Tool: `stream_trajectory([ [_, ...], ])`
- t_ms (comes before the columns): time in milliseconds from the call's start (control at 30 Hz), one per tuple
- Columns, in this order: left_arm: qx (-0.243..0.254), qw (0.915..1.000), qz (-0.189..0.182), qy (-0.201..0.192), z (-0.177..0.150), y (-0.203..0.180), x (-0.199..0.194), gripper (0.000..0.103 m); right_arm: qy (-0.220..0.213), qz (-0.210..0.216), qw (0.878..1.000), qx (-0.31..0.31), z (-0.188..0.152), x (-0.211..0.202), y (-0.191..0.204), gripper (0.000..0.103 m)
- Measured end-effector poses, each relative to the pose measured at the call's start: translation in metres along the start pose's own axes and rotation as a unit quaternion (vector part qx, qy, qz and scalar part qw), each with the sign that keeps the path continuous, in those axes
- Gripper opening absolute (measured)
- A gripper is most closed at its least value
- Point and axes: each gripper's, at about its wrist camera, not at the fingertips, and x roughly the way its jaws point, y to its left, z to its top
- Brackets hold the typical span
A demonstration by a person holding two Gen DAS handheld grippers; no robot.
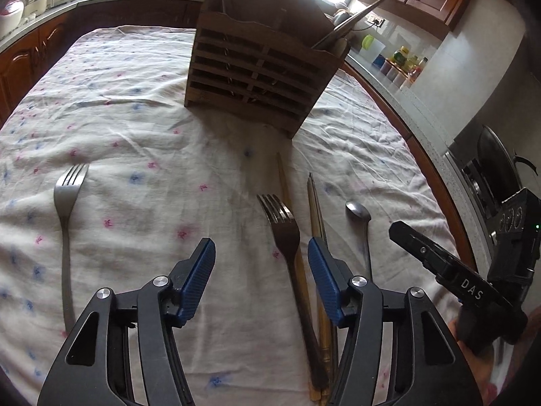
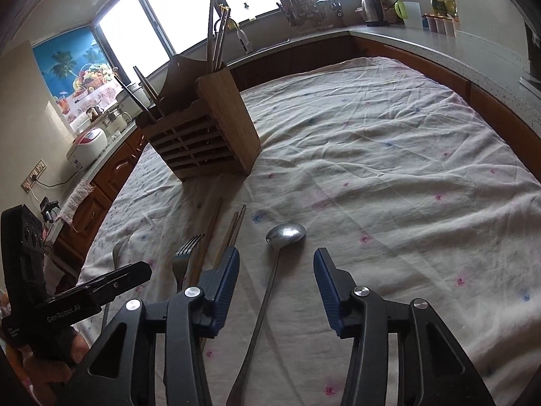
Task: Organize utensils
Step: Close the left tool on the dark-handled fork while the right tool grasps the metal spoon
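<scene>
A wooden slatted utensil holder (image 1: 260, 71) stands on the cloth-covered table (image 1: 135, 135), with chopsticks sticking out; it also shows in the right wrist view (image 2: 203, 138). On the cloth lie a fork at the left (image 1: 66, 209), a second fork (image 1: 287, 247), wooden chopsticks (image 1: 316, 209) and a spoon (image 1: 360, 218). My left gripper (image 1: 262, 257) is open and empty, just above the second fork's handle. My right gripper (image 2: 275, 270) is open and empty, over the spoon (image 2: 284, 233). The fork (image 2: 184, 257) and chopsticks (image 2: 233, 226) lie to its left.
Kitchen counters with wooden cabinets run around the table: a rice cooker (image 2: 88, 145) at the left, a kettle (image 2: 372, 8) and jars (image 2: 443, 10) at the back right, a stove with a pan (image 1: 493, 162) at the right. The right half of the cloth holds nothing.
</scene>
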Motion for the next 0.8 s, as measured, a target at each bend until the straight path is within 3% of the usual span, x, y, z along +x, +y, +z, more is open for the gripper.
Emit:
stream_trajectory([
  [167,0.011,0.9997,-0.006,0.019,0.005,-0.008,0.018,0.055,0.021,0.005,1.000,0.007,0.000,0.016,-0.004,0.040],
  [500,0.030,0.9989,0.007,0.036,0.014,-0.012,0.037,0.034,0.043,0.007,0.999,0.008,0.004,0.036,-0.006,0.034],
  [533,0.033,0.9987,0.005,0.038,0.015,-0.012,0.038,0.028,0.043,0.005,0.999,0.004,0.004,0.037,-0.005,0.034],
  [600,0.037,0.9983,-0.001,0.044,0.015,-0.014,0.040,0.023,0.045,0.003,0.999,-0.001,0.006,0.040,-0.003,0.028],
  [667,0.045,0.9980,0.001,0.045,0.015,-0.016,0.040,0.022,0.050,0.003,0.999,-0.004,0.007,0.043,-0.002,0.012],
  [800,0.034,0.9983,-0.014,0.046,0.013,-0.011,0.035,0.019,0.050,0.015,0.999,-0.003,0.006,0.040,-0.001,0.005],
])
